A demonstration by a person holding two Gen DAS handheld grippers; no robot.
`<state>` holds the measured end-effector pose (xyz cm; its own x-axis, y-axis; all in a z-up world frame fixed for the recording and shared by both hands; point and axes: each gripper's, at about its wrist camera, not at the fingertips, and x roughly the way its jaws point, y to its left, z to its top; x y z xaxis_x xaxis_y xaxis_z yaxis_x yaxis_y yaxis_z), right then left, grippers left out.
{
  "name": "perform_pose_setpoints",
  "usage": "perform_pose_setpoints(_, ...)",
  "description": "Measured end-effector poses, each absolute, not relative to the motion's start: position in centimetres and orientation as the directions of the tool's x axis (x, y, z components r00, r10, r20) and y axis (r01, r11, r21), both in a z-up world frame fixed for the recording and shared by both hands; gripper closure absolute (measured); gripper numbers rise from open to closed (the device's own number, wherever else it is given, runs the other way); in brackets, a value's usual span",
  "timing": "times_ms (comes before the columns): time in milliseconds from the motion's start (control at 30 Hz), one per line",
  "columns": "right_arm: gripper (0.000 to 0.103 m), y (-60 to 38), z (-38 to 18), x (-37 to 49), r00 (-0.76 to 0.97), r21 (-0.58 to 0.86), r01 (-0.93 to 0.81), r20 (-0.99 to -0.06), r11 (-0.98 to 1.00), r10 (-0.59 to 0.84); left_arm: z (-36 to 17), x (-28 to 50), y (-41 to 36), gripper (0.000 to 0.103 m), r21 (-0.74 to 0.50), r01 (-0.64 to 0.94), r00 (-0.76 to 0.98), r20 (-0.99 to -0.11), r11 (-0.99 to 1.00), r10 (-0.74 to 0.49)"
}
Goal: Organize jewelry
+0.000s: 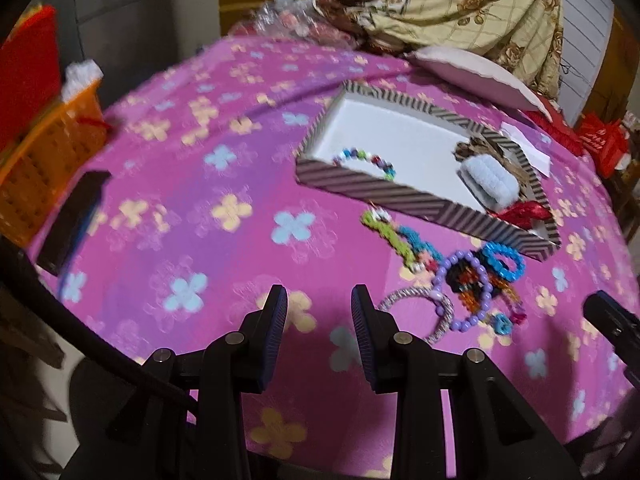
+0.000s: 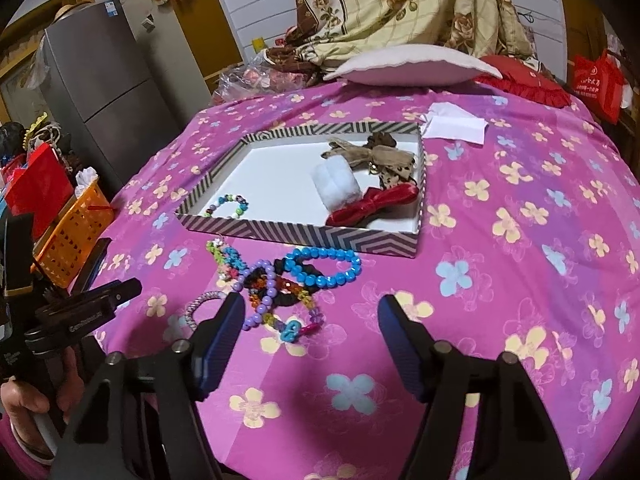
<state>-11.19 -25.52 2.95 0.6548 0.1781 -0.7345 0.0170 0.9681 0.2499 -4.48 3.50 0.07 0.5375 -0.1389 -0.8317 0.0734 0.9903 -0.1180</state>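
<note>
On the pink flowered bed cover point(image 2: 520, 280) sits a striped box point(image 2: 304, 236) with a white inside. One bead bracelet point(image 2: 228, 205) with many colours lies in its near left corner. A white fluffy band point(image 2: 336, 186), a red bow point(image 2: 372, 204) and a brown bow point(image 2: 384, 158) lie on its right side.

Just in front of the box is a tangle of jewelry not yet put away: a blue bead bracelet point(image 2: 324, 266), a purple bead bracelet point(image 2: 264, 300), a green and blue woven band point(image 2: 226, 258) and a silver ring band point(image 2: 200, 306).

The right gripper point(image 2: 312, 328) hangs just above the cover, near side of the pile. Its jaws stand wide apart and nothing is in them. The left gripper point(image 1: 320, 312) is also apart and empty, just left of the pile.

It looks like the sorting is partly done, and the next piece is about to be picked. The right gripper likely needs to go forward a bit, then close on just one bracelet. The blue one looks easiest. The pieces overlap, so one may drag another along.
</note>
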Motion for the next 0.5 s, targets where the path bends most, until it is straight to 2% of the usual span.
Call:
perform_pose_setpoints(233,0.036,-25.9,1.7,-10.0,0.641,0.229,0.025,-0.75,0.973,0.16,-1.0,-4.3,3.2,0.074,-0.134,0.088,0.502,-0.85,0.987,-0.161)
perform_pose_setpoints(367,0.045,-26.2,0.9,-8.8,0.632,0.216,0.029,-0.76,0.976,0.15,-1.4,-4.2,2.2,0.074,-0.14,0.115,0.485,-0.856,0.983,-0.179)
perform_pose_setpoints(500,0.047,-26.5,-0.1,-7.5,0.613,0.218,0.031,-0.775,0.976,0.154,-1.8,-4.1,1.6,0.074,-0.119,0.136,0.478,-0.862,0.984,-0.17)
